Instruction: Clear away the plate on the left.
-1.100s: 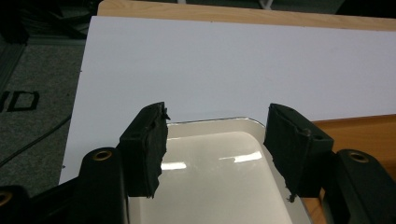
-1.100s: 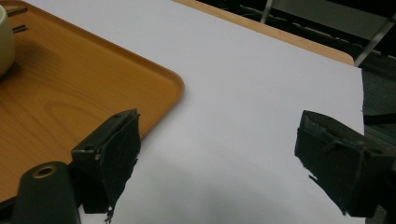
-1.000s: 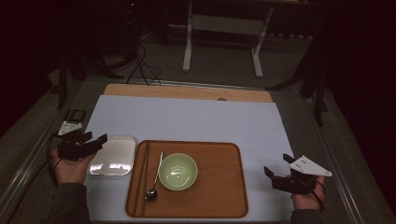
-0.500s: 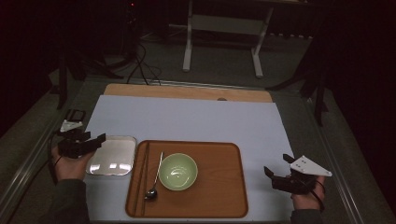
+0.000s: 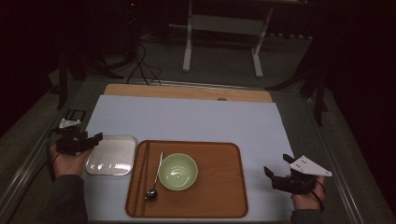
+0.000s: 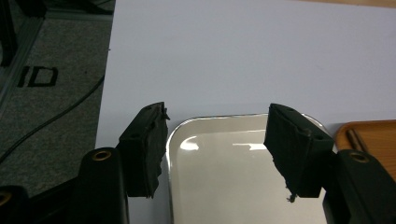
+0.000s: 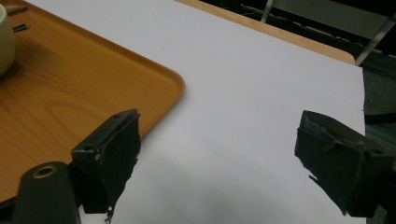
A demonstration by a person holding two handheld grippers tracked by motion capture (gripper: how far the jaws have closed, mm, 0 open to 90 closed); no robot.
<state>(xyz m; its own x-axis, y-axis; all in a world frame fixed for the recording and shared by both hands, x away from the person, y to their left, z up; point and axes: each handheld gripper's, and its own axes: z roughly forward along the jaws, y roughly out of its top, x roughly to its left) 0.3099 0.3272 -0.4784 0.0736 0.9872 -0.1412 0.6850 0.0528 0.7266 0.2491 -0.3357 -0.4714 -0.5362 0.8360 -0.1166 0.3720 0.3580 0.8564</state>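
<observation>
Left gripper (image 5: 91, 139): held in the person's left hand at the left edge of the white sheet; jaws stand wide apart, nothing between the pads. Jaw tips point toward the metal tray from its left side.
Left gripper, own view (image 6: 217, 140): both black jaws rise on either side of the metal tray's near-left rounded corner; the left jaw sits just outside the rim and the right jaw over the tray's inner surface. Contact with the rim cannot be told.
Metal tray (image 5: 112, 155): shiny, shallow, rounded corners, lying flat on the white sheet, just left of the wooden tray and close beside it. Bare inside, with ceiling reflections.
Right gripper (image 5: 275, 176): held in the person's right hand near the right front of the sheet, well apart from the wooden tray; jaws wide, holding nothing. Grey three-cornered plate on top.
Right gripper, own view (image 7: 215, 156): jaws frame bare white sheet; the wooden tray's rounded corner lies just beyond the left jaw.
Wooden tray (image 5: 219, 186): orange-brown, centred at the front of the sheet.
Green bowl (image 5: 178, 171): upright on the wooden tray, left of its middle.
Spoon (image 5: 155, 179): lies on the wooden tray just left of the bowl, bowl end toward the person.
Chopsticks (image 5: 144, 175): lie lengthwise along the wooden tray's left side.
White sheet (image 5: 196, 119): covers most of the tabletop.
</observation>
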